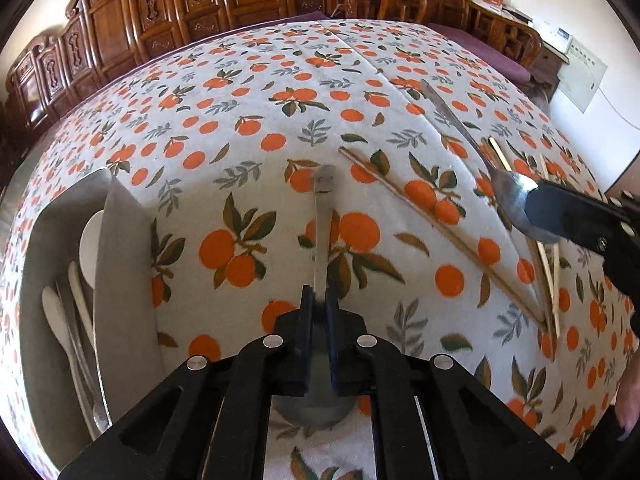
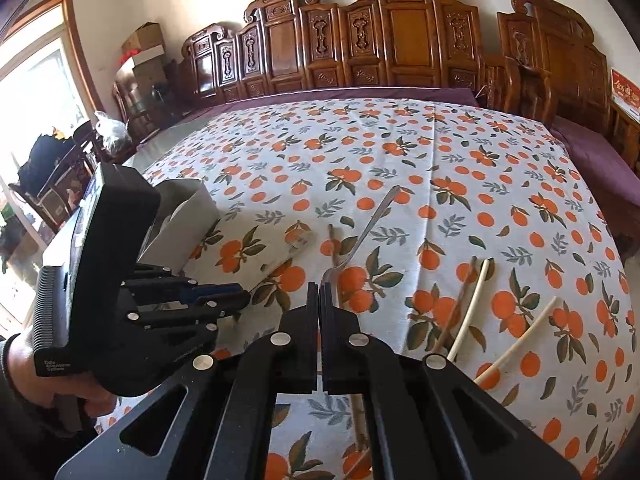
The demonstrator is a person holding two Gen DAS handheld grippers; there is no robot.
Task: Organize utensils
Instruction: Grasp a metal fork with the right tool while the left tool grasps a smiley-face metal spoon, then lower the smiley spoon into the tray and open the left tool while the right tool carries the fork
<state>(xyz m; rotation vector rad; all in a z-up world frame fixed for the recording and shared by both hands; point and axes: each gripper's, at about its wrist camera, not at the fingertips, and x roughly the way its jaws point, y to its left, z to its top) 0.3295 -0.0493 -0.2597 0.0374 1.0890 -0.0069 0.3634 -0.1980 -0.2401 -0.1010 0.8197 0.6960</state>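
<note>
Left gripper [image 1: 319,300] clamped on a steel spoon [image 1: 322,216], handle pointing away, just right of the grey tray [image 1: 120,264]. Right gripper [image 2: 321,292] clamped on a second spoon [image 2: 370,226], farther right of the tray, above loose chopsticks [image 2: 466,312] on the tablecloth [image 2: 400,152].

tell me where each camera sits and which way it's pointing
Left wrist view: rides on the left gripper, looking forward across the table at the spoon it holds and the grey tray at left; its own black fingers show.
Right wrist view: rides on the right gripper, looking forward along the utensil clamped in it; its own fingers and the person's left hand show.
Shared: each sees the other gripper, the orange-print tablecloth, the loose chopsticks and the carved wooden furniture.
</note>
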